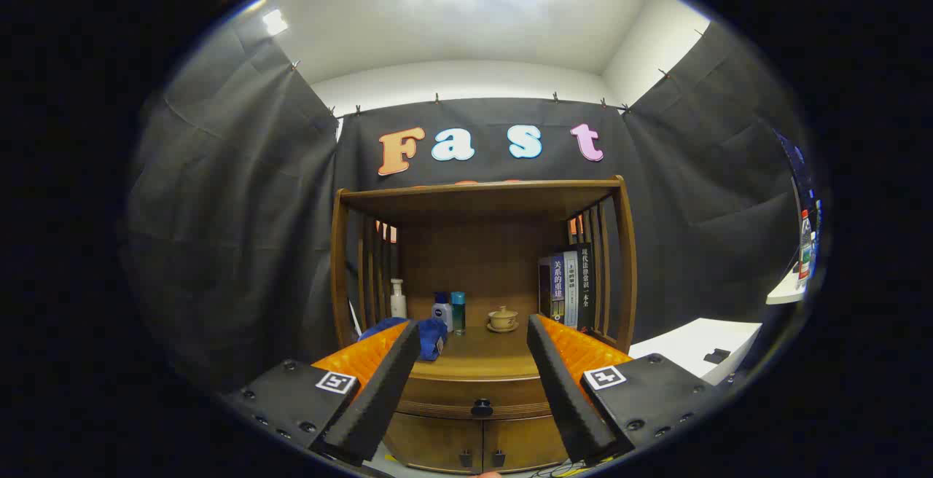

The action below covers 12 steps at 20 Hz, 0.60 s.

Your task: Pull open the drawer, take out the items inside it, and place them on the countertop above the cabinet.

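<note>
The brown wooden cabinet (481, 390) stands against the black cloth wall, and its curved drawer (466, 394) with the small dark knob (482, 408) is closed, so the items inside cannot be seen. The gripper (474, 369) is held back from the cabinet and centred on the knob, probably to line up for the pull. Its jaws are wide apart and hold nothing; the knob lies ahead, between them. On the bench (474, 358) above the drawer, a crumpled blue cloth (426, 336) lies near the left edge, and small bottles (448, 312) and a beige lidded teacup (503, 318) stand toward the back edge, leaving the front middle free for the items.
</note>
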{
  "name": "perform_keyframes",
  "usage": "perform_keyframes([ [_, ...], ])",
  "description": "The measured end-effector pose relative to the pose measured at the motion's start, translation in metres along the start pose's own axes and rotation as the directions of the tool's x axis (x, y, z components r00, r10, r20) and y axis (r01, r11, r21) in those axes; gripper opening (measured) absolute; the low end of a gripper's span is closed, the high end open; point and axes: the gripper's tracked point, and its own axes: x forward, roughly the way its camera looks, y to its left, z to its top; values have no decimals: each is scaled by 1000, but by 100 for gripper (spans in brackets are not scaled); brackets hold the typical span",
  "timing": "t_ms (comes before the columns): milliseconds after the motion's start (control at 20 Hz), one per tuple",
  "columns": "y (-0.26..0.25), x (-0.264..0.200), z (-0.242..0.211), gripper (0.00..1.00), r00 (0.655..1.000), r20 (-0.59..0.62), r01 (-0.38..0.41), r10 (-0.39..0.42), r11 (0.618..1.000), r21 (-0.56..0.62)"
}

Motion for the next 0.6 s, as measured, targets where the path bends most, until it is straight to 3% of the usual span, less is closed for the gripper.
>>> perform_keyframes([
  [600, -9, -6, 0, 97, 1000, 3, 7, -7, 1000, -13],
])
